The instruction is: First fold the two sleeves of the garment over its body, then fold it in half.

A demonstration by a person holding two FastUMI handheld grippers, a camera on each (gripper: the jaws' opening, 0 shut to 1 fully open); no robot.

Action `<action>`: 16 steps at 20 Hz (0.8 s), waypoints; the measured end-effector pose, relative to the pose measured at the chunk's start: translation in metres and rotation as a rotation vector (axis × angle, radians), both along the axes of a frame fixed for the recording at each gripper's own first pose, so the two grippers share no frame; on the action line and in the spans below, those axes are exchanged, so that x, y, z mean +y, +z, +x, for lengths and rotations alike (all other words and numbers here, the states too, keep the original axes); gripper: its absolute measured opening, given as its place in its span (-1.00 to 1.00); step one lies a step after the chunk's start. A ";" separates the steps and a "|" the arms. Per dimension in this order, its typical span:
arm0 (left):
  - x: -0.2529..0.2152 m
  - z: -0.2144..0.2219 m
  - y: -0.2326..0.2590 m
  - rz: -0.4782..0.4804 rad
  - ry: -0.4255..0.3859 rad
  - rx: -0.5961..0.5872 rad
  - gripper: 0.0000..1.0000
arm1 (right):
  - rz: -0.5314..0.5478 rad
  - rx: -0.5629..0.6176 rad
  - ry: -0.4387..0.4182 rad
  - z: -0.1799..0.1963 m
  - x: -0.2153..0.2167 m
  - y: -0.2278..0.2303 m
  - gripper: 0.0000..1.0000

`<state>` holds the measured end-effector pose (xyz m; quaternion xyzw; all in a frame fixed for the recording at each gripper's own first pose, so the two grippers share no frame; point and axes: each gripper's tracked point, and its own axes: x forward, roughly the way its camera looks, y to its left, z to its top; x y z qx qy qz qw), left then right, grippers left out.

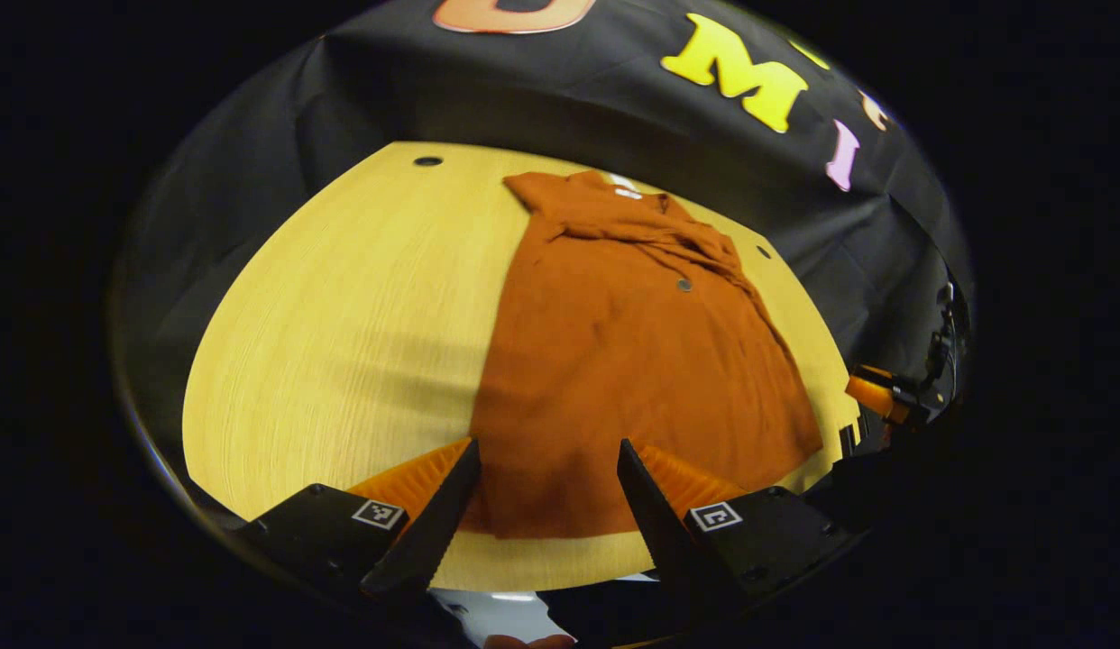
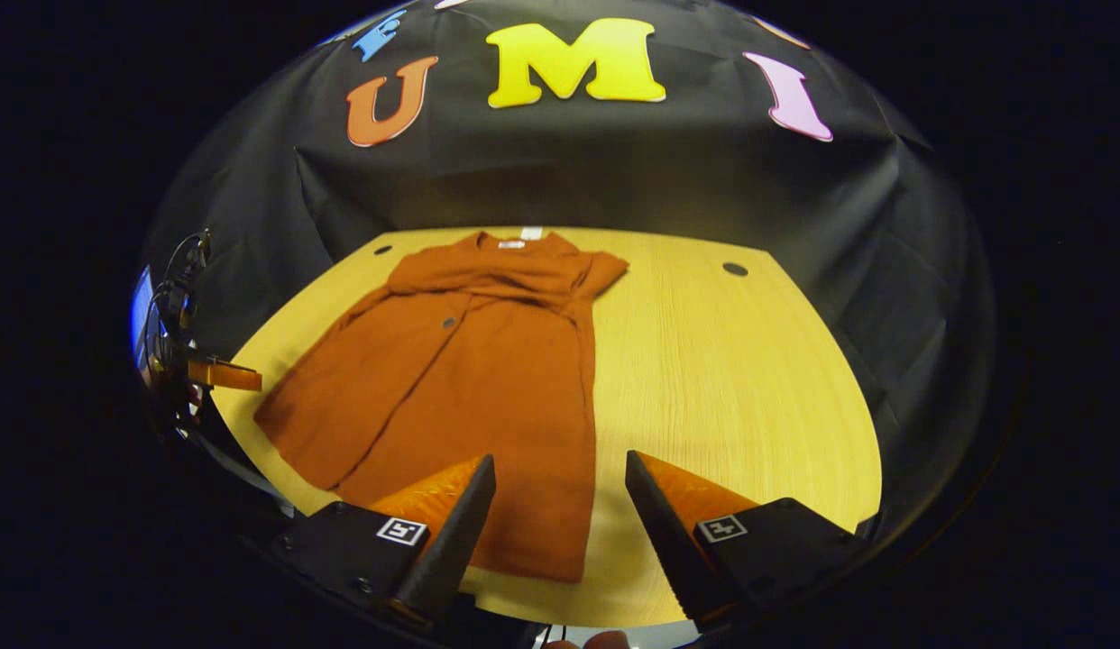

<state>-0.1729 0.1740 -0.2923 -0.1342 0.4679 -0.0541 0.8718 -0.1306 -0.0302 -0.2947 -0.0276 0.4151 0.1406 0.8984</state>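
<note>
The rust-orange button-front shirt (image 2: 474, 361) lies flat on the pale wooden table (image 2: 722, 379), collar toward the booth's far wall and hem toward me, with both short sleeves (image 2: 605, 269) already laid in over the chest, so its outline runs as a long, slightly flared panel. I judge the sleeve folds done and the fold in half to be the step in hand. My left gripper (image 1: 546, 500) hangs above the hem end with its jaws spread wide and nothing between them; in the left gripper view the shirt's near-left corner sits between its fingers. My right gripper (image 2: 560, 505) is likewise parted and empty, poised over the hem's right corner where cloth meets bare wood. Next I expect to lower each gripper onto its own hem corner, pinch through every layer, then lift and carry the hem evenly up to the collar. The fabric looks thin and limp, so an uneven lift could drag the tucked sleeves out.
</note>
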 end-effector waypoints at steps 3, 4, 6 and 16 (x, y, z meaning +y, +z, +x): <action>0.008 -0.013 -0.014 -0.023 0.033 0.051 0.99 | -0.027 0.053 0.011 -0.015 -0.007 -0.020 0.87; 0.007 -0.015 -0.019 -0.029 0.034 0.066 0.98 | -0.029 0.069 0.009 -0.020 -0.009 -0.026 0.86; 0.007 -0.023 -0.024 -0.030 0.029 0.080 0.98 | -0.026 0.096 0.002 -0.026 -0.008 -0.033 0.86; -0.028 -0.021 -0.023 -0.105 -0.050 0.116 0.89 | -0.056 0.241 0.030 -0.069 -0.001 -0.064 0.82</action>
